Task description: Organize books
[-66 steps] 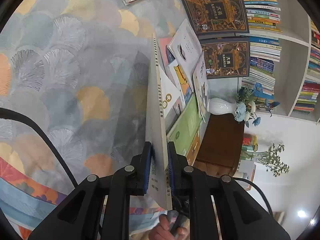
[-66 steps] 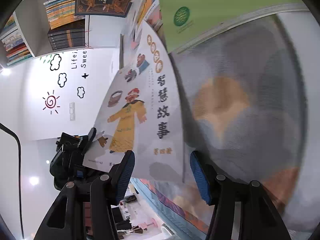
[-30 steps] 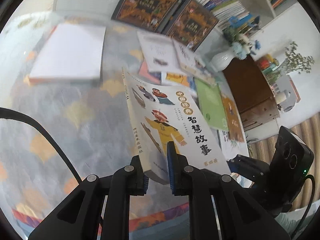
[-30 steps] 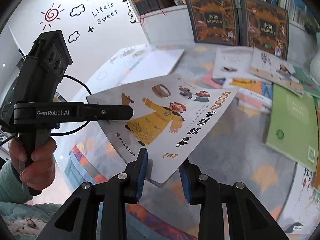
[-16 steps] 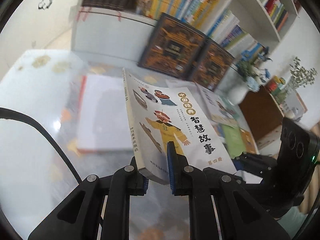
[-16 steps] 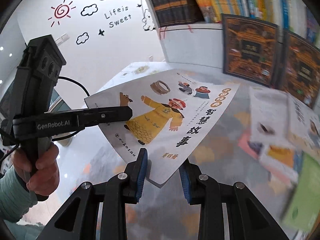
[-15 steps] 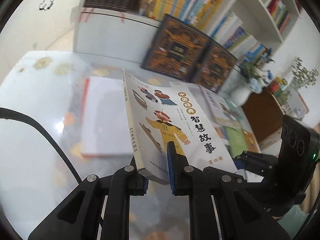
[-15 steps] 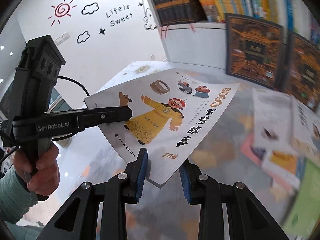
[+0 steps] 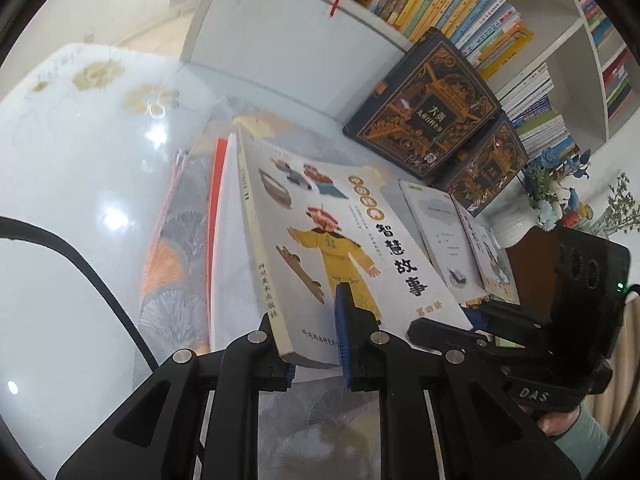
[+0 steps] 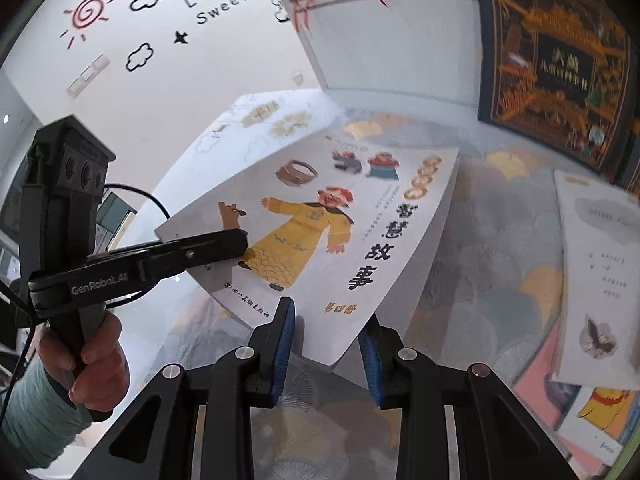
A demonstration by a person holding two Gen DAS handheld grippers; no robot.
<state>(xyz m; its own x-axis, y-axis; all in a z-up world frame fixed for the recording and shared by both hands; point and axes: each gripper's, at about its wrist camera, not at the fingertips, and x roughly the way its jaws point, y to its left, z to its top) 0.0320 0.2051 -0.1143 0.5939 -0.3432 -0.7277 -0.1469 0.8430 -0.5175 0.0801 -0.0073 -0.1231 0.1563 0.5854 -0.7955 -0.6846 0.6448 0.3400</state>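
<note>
As before, storybook over white book.

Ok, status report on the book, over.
Left gripper shut on storybook spine corner. Right gripper shut on its opposite bottom corner. Storybook held tilted above white book. Nothing blocking.

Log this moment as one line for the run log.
step: carrying | left gripper: shut on storybook spine corner | right gripper: shut on its bottom edge | below: white book with red spine
</note>
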